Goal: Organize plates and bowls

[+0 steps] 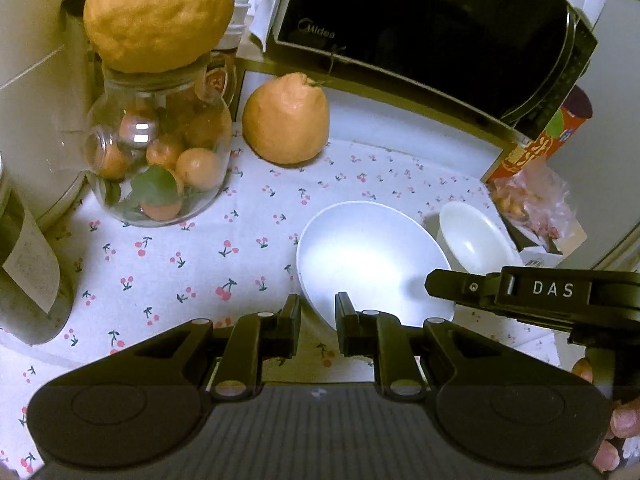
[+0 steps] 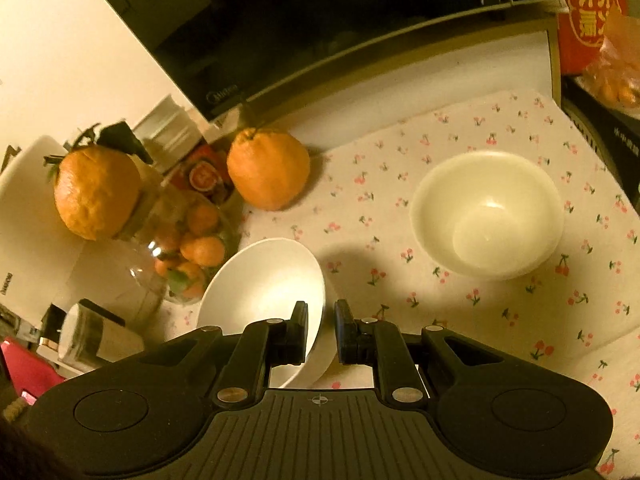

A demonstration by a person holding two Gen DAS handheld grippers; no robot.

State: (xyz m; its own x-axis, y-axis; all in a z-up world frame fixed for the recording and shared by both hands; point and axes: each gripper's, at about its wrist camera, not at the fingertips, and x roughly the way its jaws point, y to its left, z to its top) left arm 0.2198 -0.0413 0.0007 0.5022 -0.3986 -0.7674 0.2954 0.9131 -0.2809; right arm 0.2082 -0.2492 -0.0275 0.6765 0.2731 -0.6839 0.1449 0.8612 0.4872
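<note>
A large white bowl (image 1: 372, 258) is tilted above the cherry-print cloth (image 1: 168, 264). My left gripper (image 1: 318, 320) straddles its near rim, one finger inside and one outside. My right gripper (image 2: 321, 330) straddles the opposite rim of the same bowl (image 2: 260, 280); its finger (image 1: 460, 286) shows in the left wrist view. The jaws of both are narrow on the rim. A smaller white bowl (image 2: 486, 214) sits upright on the cloth (image 2: 400, 184) to the right, and shows in the left wrist view (image 1: 474, 238).
A glass jar of small oranges (image 1: 158, 152) with a big orange (image 1: 158, 14) on top stands at left. Another big orange (image 1: 286, 120) lies in front of a black microwave (image 1: 432, 32). A red box and a bag of fruit (image 1: 532, 192) stand at right.
</note>
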